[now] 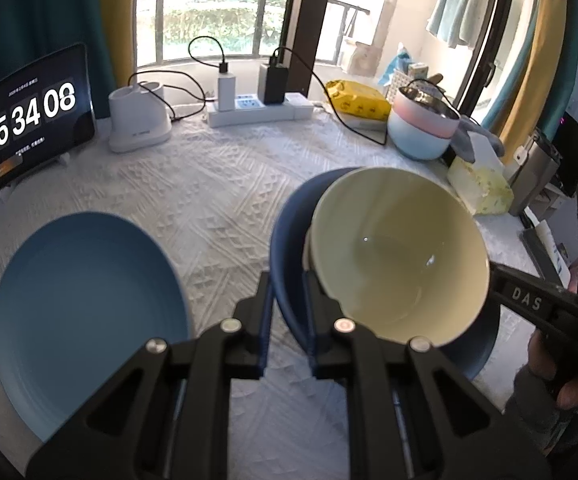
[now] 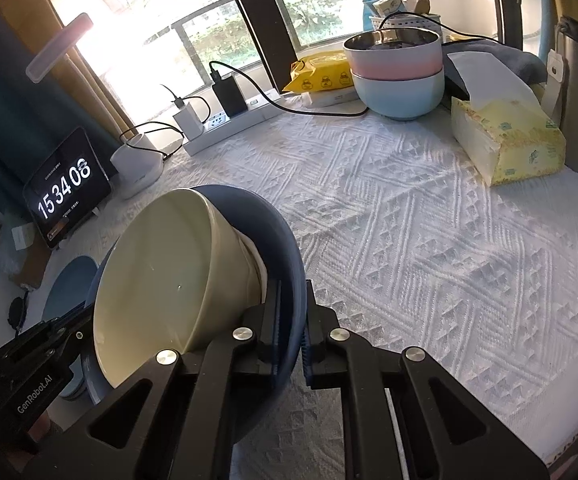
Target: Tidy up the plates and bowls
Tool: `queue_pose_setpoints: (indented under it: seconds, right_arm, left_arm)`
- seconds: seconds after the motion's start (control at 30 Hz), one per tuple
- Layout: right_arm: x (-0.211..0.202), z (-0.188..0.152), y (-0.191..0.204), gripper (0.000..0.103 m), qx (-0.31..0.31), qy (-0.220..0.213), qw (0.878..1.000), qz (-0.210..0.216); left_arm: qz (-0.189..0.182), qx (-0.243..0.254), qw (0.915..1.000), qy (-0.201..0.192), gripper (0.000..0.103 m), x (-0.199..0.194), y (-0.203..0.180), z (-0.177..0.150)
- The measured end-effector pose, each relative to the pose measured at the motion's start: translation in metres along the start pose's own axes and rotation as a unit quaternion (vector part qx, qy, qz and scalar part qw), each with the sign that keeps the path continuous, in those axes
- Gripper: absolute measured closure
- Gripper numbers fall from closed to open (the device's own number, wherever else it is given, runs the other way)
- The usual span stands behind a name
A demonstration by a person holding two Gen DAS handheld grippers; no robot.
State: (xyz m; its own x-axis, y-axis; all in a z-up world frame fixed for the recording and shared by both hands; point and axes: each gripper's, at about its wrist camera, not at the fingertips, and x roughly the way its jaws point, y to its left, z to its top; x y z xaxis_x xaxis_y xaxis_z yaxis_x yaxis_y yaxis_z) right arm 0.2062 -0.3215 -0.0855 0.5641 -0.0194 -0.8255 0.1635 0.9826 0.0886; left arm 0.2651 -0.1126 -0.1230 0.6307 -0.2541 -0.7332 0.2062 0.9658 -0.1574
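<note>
Both grippers, left (image 1: 287,304) and right (image 2: 292,320), clamped on dark blue bowl (image 1: 285,240) rim, steadying nested cream bowl (image 1: 401,256) above table centre.

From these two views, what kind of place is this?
Likely a home room by a balcony: table with a white cloth, power strip with chargers, tissue box, and a towel hanging outside the window.

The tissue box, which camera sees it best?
The right wrist view: the tissue box shows whole, with a tissue sticking out on top. In the left wrist view it sits small at the edge, partly behind the cream bowl.
</note>
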Motion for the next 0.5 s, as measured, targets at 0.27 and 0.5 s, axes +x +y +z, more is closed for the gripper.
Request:
queue_pose_setpoints:
  seconds: [0.27,0.5]
  right_arm:
    - [-0.0031,-0.0020,0.0015,0.092,-0.003,0.000,1.000,-0.006]
    - [-0.0079,-0.0036,0.0012,0.092,-0.002,0.000,1.000,-0.012]
  left_arm:
    - [0.001,0.004,1.0000,0.000,0.091,-0.0017,-0.0022,-0.0004]
    - [-0.002,0.005,1.0000,0.002,0.091,-0.0022,-0.0043,-0.0012]
